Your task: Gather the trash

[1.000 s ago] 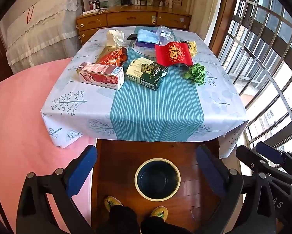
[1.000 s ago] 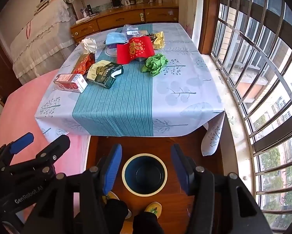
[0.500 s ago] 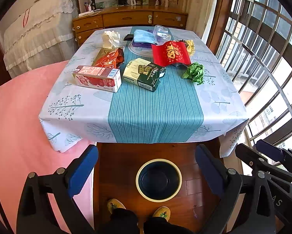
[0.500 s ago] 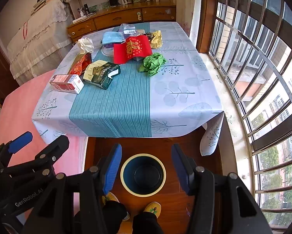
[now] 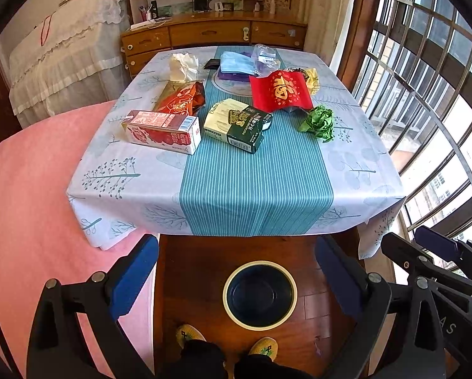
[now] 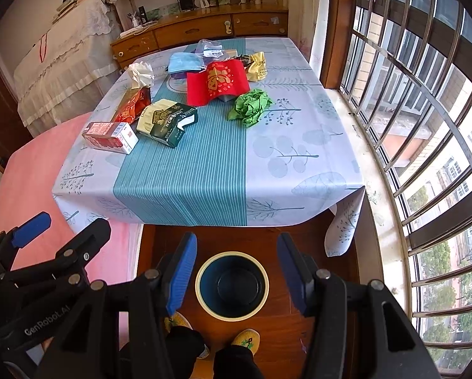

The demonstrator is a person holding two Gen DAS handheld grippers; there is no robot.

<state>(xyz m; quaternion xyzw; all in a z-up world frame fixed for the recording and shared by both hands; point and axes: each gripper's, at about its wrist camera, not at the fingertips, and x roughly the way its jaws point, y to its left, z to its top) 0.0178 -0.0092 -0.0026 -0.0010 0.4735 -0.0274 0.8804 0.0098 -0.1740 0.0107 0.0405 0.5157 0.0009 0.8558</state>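
I had both tools low in front of me, pointed down past my feet. My left hand-held gripper (image 5: 236, 271) stood wide apart with nothing between its pads, and my right hand-held gripper (image 6: 236, 271) was likewise released and bare, its blue fingers (image 6: 182, 271) framing only air. On the wooden floor just beyond my shoes sat the bin (image 5: 260, 295), close against the near edge of the worktop (image 5: 255, 189), and as far as I could see into it, it held nothing; so I judged the collecting had not begun. Every piece of trash was on the cloth, towards the middle and the far end. Nearest lay the red carton (image 5: 163, 131) on its side at the left, with the green box (image 5: 237, 124) just beside it on the striped runner. The crumpled green paper (image 5: 319, 122) sat apart to the right. Behind those were the orange snack bag (image 5: 182, 101) and the red packet (image 5: 280, 90), and past them the white tissue wad (image 5: 183, 66), the blue mask (image 5: 236, 62), a clear plastic bag (image 5: 266, 58) and a yellow wrapper (image 5: 311, 77). A small dark thing near the mask I could not make out. All of it remained to be picked up and dropped in the bin, by my reckoning.
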